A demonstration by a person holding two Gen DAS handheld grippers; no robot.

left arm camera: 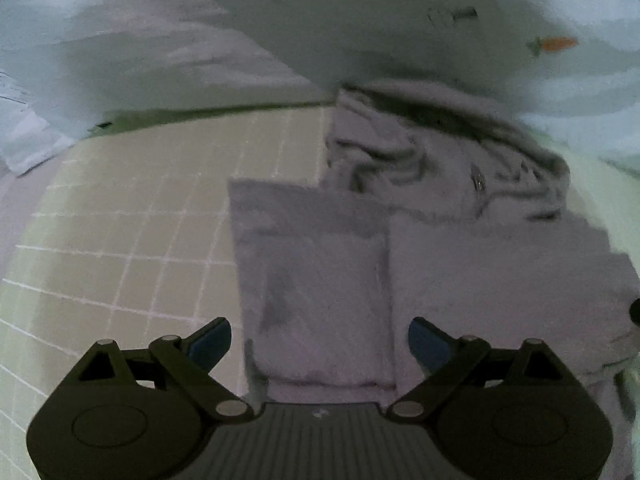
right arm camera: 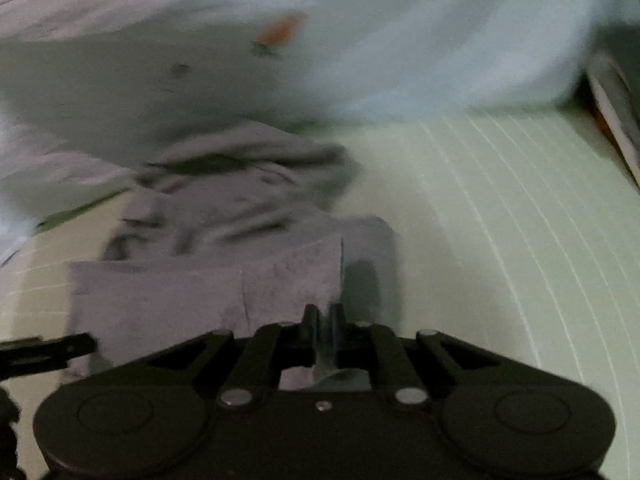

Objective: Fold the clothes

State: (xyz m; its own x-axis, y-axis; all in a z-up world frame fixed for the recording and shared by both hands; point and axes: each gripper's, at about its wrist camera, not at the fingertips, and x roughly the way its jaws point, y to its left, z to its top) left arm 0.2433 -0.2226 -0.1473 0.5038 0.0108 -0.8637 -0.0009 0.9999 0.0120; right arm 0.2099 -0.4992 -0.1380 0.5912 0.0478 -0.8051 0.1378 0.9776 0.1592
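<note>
While the left claw gapes wide over the grey garment at frame centre, the right claw pinches its folded edge on the gridded mat.

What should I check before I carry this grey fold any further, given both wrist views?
1. Right gripper shut on the grey garment: ok, a lifted flap is pinched between its fingers.
2. Left gripper free: ok, jaws open, nothing between them, hovering above the folded sleeve panel.
3. Landing area on the grid mat to the right of the garment: ok, bare.
4. Garment's far end smooth: not ok, it is bunched in wrinkles.
5. White cloth with the orange mark apart from the grey garment: cannot tell, it overhangs the far end.
</note>
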